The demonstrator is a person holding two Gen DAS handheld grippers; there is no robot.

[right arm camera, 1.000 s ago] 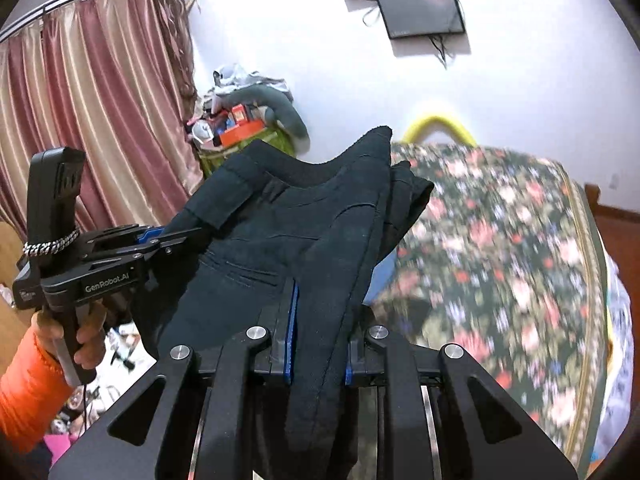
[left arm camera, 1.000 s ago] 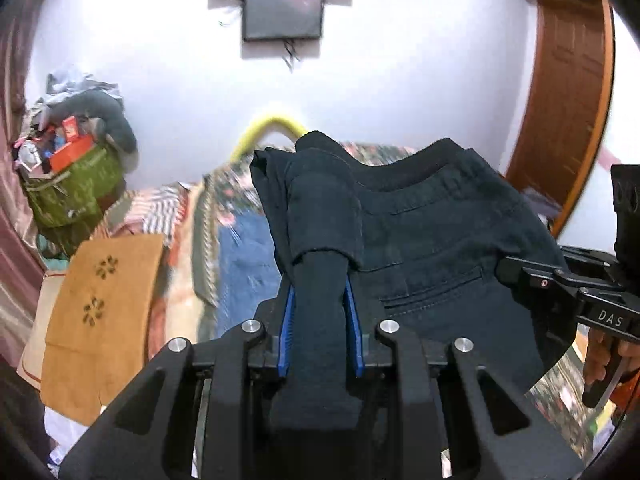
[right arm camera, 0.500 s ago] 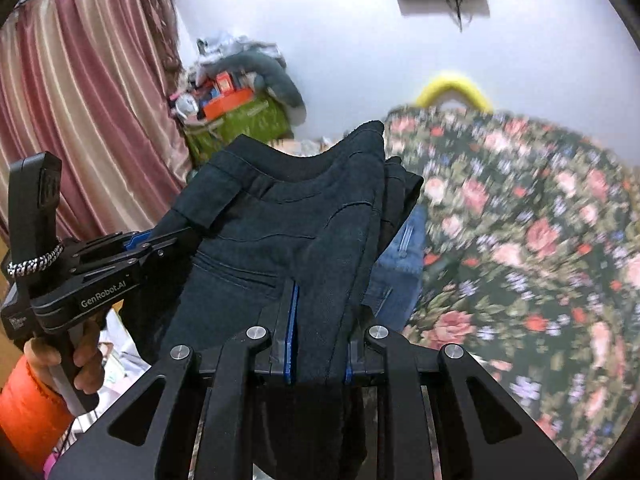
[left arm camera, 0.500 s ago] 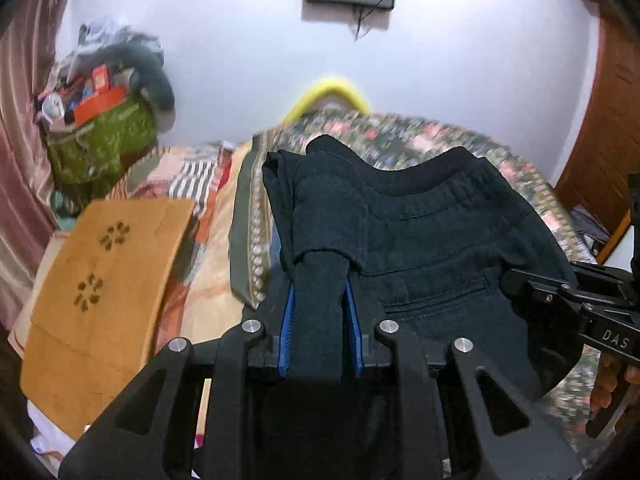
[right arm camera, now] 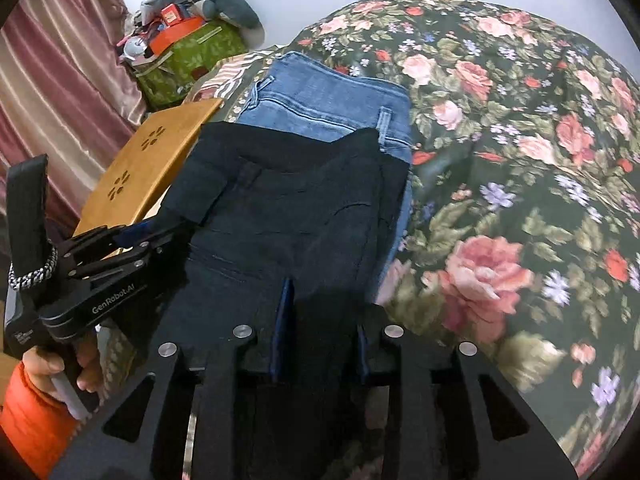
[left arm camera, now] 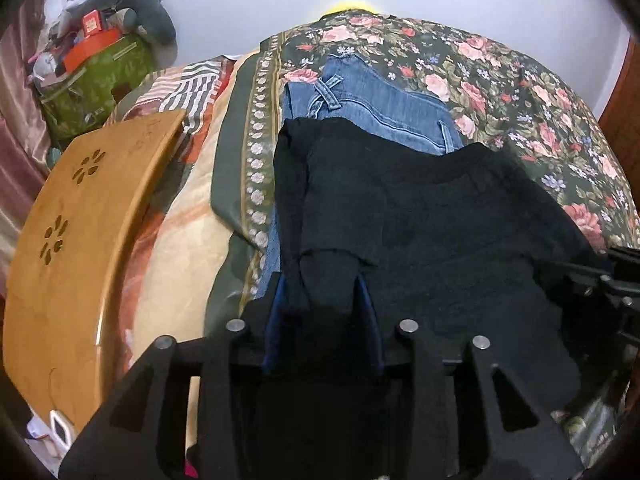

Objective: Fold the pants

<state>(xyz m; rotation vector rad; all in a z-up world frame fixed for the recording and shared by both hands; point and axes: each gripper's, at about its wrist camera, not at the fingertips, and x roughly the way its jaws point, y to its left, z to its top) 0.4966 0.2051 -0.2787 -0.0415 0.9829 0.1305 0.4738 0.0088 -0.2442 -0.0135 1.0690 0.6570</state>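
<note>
Pants (left arm camera: 420, 216), dark and folded, lay over blue jeans (left arm camera: 372, 100) on the bed (left arm camera: 520, 92); left gripper (left arm camera: 324, 280) and right gripper (right arm camera: 320, 304) jaws were opening, fabric between them, apparently to release the stack.

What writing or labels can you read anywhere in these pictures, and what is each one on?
"GenRobot.AI" in white letters, on the black side of the left gripper, seen in the right wrist view.
Small white print low on that gripper's body: too blurred to read.
Orange box and red box in the clutter by the wall: any print is too small to read.
Black pants, blue jeans: no readable label.
</note>
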